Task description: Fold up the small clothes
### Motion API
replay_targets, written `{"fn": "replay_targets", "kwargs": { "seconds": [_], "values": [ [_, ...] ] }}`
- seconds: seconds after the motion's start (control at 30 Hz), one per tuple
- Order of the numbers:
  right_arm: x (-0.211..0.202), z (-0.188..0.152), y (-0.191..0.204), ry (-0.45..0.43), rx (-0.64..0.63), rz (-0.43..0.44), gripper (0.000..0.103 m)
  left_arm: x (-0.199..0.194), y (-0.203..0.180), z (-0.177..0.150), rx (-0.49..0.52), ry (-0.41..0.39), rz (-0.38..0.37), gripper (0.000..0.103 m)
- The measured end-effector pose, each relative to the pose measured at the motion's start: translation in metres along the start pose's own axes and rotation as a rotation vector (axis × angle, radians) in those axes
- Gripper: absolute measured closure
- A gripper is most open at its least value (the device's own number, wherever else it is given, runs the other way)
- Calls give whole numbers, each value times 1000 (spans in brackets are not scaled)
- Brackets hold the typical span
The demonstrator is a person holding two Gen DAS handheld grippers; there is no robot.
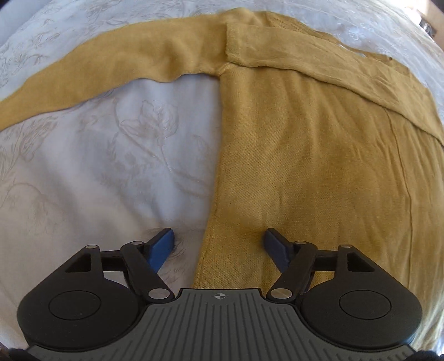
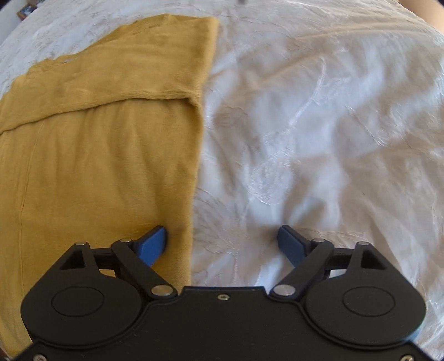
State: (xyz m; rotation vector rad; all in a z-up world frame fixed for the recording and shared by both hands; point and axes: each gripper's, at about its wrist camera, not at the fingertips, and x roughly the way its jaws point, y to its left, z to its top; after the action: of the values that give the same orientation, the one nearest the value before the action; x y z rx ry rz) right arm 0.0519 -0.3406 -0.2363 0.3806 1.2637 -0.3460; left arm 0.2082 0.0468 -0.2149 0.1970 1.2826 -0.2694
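A mustard-yellow knit top (image 1: 305, 155) lies flat on a white bedspread. In the left wrist view one sleeve (image 1: 116, 69) stretches out to the left, while the other sleeve (image 1: 319, 66) lies folded across the chest. My left gripper (image 1: 219, 238) hovers open over the garment's left side edge, one blue finger above the bedspread and one above the fabric, gripping nothing. In the right wrist view the same top (image 2: 97, 155) fills the left half. My right gripper (image 2: 223, 238) is open astride the right side edge, nothing between its pads.
The white bedspread (image 1: 97, 166) with a faint floral pattern surrounds the garment, wrinkled and bare to the right (image 2: 319, 138). A dark object (image 2: 26, 11) peeks in at the far top left corner of the right wrist view.
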Motion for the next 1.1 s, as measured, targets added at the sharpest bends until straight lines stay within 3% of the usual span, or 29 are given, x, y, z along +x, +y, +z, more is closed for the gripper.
{"fn": "replay_targets", "kwargs": {
  "seconds": [0.17, 0.3, 0.53, 0.7, 1.1],
  "values": [
    [-29, 4, 9, -79, -85, 44, 14, -13, 3, 0, -70, -15, -12, 28],
    [-52, 5, 23, -154, -163, 131, 2, -35, 12, -9, -204, -68, -54, 20],
    [-72, -2, 64, -204, -307, 246, 1, -74, 40, -17, -313, -167, -15, 12],
    [-82, -5, 87, -215, -321, 282, 1, -81, 84, -9, -385, -207, 19, 12],
    [-105, -8, 170, -244, -280, 223, 1, -58, 222, 26, -524, -268, 35, 12]
  ]
}}
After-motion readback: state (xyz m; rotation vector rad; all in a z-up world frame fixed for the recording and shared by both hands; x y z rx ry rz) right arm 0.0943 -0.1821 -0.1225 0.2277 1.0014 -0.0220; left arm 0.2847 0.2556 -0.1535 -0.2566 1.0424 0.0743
